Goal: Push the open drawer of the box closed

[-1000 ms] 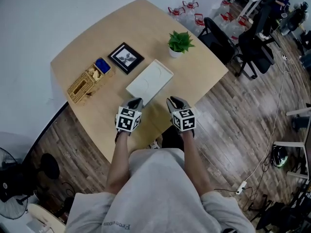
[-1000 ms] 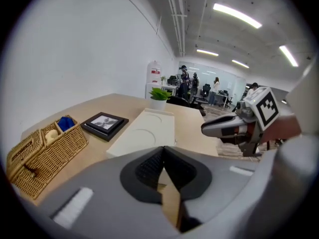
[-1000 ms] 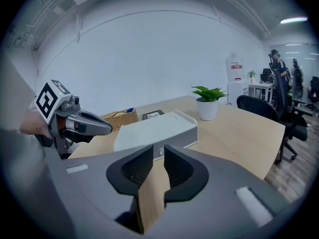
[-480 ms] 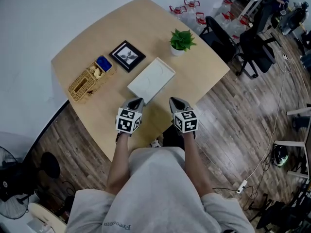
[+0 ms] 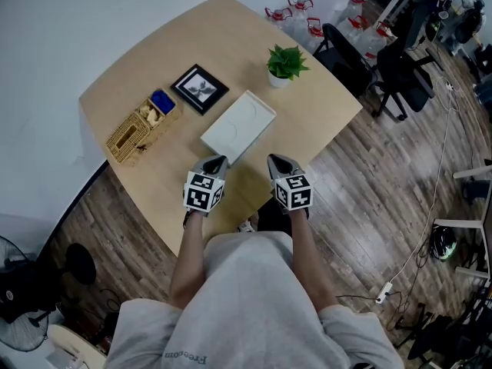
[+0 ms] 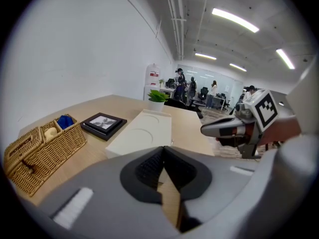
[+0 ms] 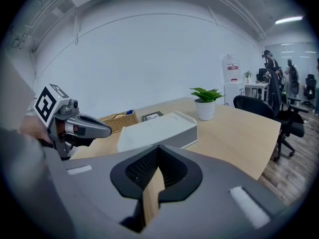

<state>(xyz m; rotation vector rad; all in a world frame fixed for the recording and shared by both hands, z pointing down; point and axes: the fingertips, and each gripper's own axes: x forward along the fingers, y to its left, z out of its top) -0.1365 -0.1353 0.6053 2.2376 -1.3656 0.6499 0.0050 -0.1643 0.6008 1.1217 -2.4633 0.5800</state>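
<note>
Watching from beside the pale wooden worktop (image 5: 146, 64), I see almost nothing changed over the last second. The left gripper (image 5: 214, 160) and the right gripper (image 5: 275, 160) hang side by side over the near edge, at the lower middle of the head view, where they were before apart from a slight drift toward the person. The flat white rectangular box (image 5: 238, 127) lies diagonally at the centre of the frame, just beyond both tools and touched by neither. It has not shifted against the black picture frame (image 5: 199, 89), the woven wicker basket (image 5: 138, 133) at its left or the small green potted plant (image 5: 284, 66) at its upper right. Each gripper's own view shows its dark ribbed fingers (image 6: 147, 167) pressed together at the tips, with nothing between them and only a slit of bare wood lower down. The box's far end, toward the plant, has a raised rim, but I cannot tell whether that is a drawer standing out. By my judgement no push has reached the box in this second, so the drawer sits as it did.
</note>
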